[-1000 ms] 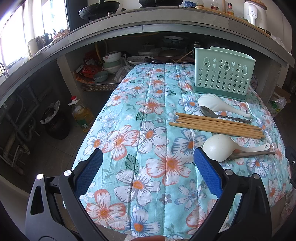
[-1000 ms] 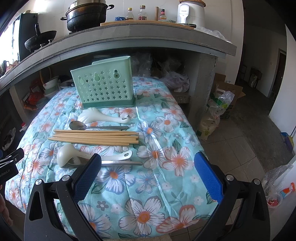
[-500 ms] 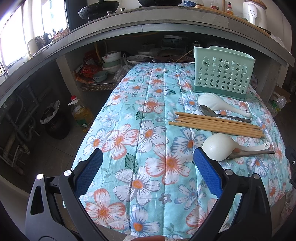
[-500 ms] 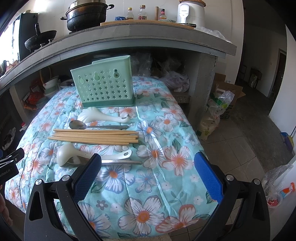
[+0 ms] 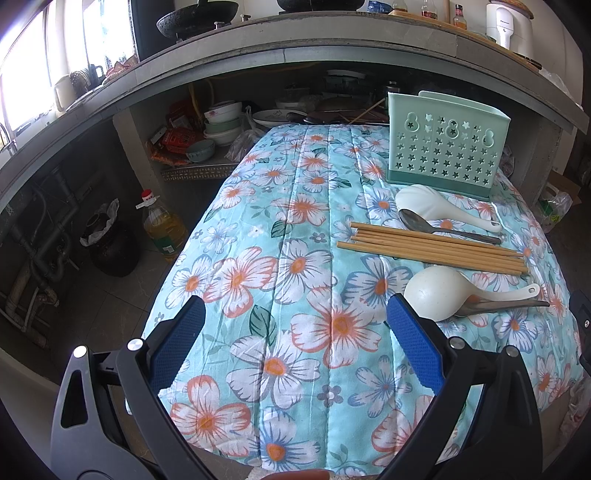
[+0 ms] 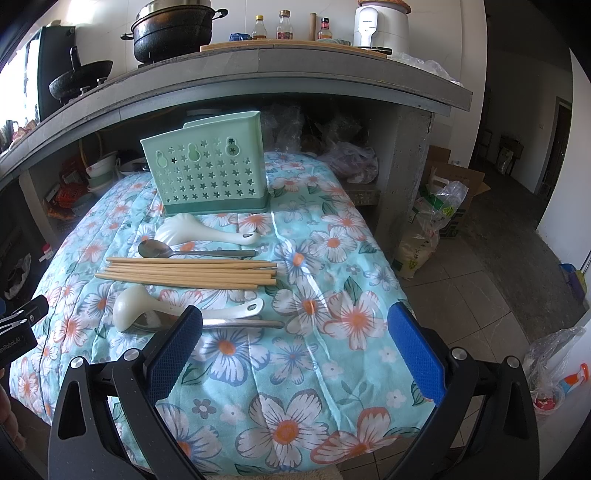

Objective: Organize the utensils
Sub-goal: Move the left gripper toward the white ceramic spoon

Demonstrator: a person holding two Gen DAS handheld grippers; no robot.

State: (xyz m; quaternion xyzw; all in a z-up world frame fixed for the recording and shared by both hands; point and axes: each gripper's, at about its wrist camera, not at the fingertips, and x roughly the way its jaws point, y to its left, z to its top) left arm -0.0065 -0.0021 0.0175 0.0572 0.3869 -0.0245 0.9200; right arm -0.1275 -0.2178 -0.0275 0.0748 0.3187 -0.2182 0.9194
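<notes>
The near ladle (image 6: 147, 306) lies crosswise, just left of the right claw (image 6: 295, 347); both claws wide, empty.

Pretty clearly a lived-in home kitchen: grey concrete counter (image 6: 332, 66) running across 12 o'clock with a big black lidded stockpot (image 6: 171, 31), a black wok (image 6: 79, 79), glass sauce bottles (image 6: 284, 26) and a white plastic appliance (image 6: 382, 24) on top. Stacked ceramic bowls (image 5: 223, 120) sit underneath at 11, a yellow cooking-oil jug (image 5: 162, 225) on the tile floor at 9.
</notes>
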